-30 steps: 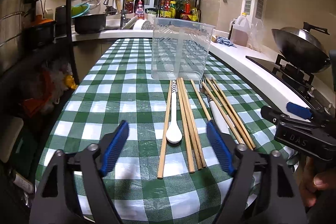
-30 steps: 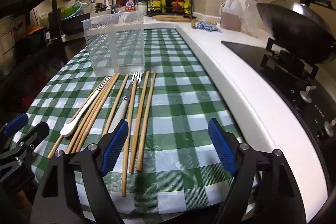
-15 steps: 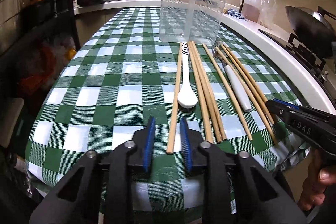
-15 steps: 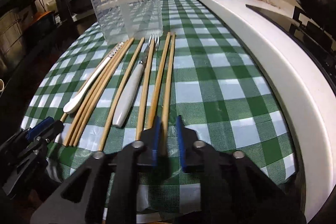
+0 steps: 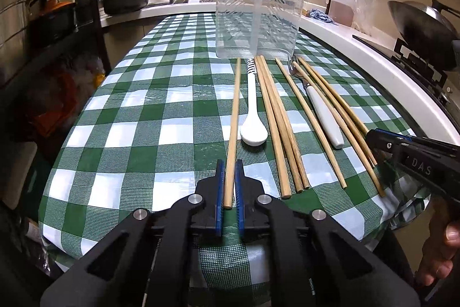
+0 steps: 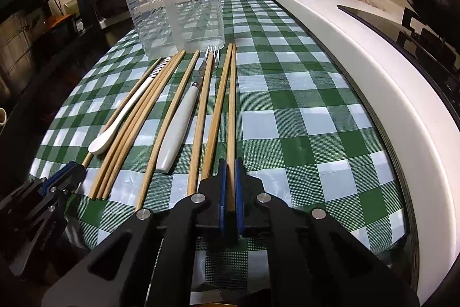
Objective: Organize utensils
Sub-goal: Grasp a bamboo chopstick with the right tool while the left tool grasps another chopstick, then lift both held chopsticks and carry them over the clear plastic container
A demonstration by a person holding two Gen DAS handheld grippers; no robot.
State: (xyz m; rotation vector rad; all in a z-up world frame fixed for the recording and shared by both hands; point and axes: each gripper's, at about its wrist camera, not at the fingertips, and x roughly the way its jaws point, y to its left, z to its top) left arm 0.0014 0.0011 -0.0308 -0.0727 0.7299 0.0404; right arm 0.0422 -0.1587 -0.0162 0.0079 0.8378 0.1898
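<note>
So the utensils are all lined up on the green-and-white checked tablecloth (image 5: 161, 111), running lengthwise toward a clear plastic utensil holder (image 5: 258, 19) that stands upright at the far end of the row. The holder has a divider down the middle, and nothing is visible inside it.

The leftmost chopstick (image 5: 233, 123) lies a bit apart from the rest, and the left gripper (image 5: 229, 176) has its blue pads pinched right on its near end. Just beside it is a white ceramic spoon (image 5: 252, 117) with a striped handle tip, bowl end toward the camera. Then a tight bundle of three chopsticks (image 5: 280, 123), another single chopstick, and a fork with a white handle (image 5: 322, 111), tines pointing at the holder.

Over on the right side, the right gripper (image 6: 230, 174) is clamped onto the near end of the rightmost chopstick (image 6: 231, 105), which lies touching its neighbour near the far tips. In the right wrist view the fork (image 6: 181, 123) sits between chopsticks, and the left gripper (image 6: 61, 177) shows at the lower left by the table edge.

Around all this: a white countertop (image 6: 359, 82) on the right, a wok (image 5: 422, 25) on the stove, and a jug of brownish liquid (image 5: 340, 5) at the back.
</note>
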